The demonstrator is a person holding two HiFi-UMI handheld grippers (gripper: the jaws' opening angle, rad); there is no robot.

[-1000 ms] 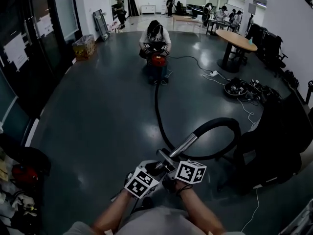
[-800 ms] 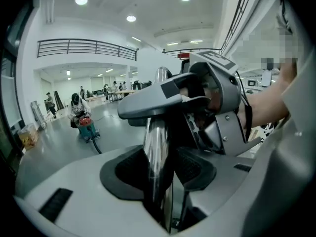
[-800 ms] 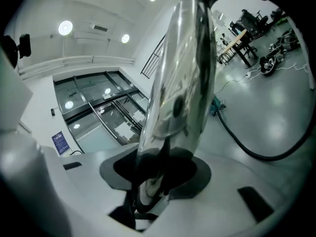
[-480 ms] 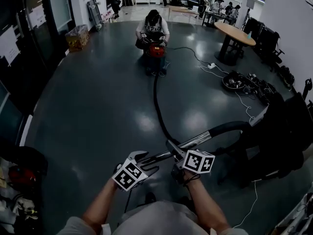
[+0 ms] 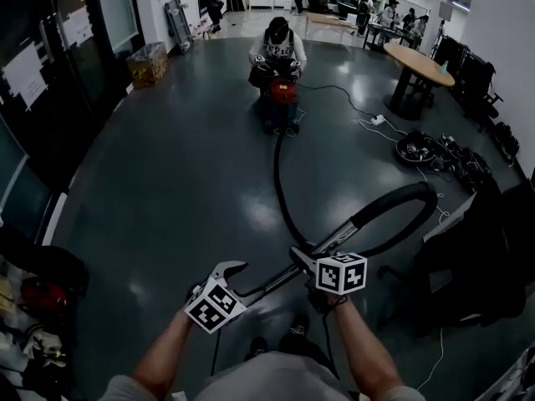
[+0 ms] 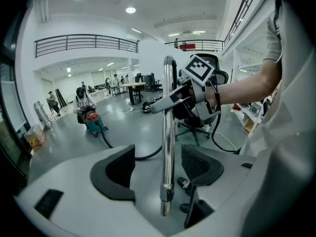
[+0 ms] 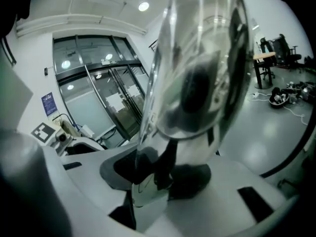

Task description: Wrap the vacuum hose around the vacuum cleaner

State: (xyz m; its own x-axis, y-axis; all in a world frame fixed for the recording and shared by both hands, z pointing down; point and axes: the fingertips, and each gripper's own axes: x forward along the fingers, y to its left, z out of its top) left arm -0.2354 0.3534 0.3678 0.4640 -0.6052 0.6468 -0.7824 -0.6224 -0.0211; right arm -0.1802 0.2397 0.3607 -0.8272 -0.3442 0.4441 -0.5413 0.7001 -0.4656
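Note:
A red vacuum cleaner (image 5: 282,92) stands far across the floor, also visible in the left gripper view (image 6: 93,120). Its black hose (image 5: 280,182) runs toward me, loops to the right and joins a chrome wand (image 5: 334,242). My right gripper (image 5: 305,261) is shut on the wand, which fills the right gripper view (image 7: 192,73). My left gripper (image 5: 242,281) sits near the wand's lower end. Its jaws have just been opening and now stand open (image 6: 160,159), with the wand (image 6: 168,112) between the pads but not pressed.
A person (image 5: 277,44) crouches at the vacuum cleaner. A round table (image 5: 418,61), floor cables (image 5: 378,120) and a heap of gear (image 5: 422,150) lie at the right. A dark chair (image 5: 476,257) stands close on my right. A box (image 5: 149,63) and glass doors are on the left.
My left gripper has let go of the wand and moved left, away from the right gripper. The wand has tipped from steep to flatter, and the hose loop has swung with it.

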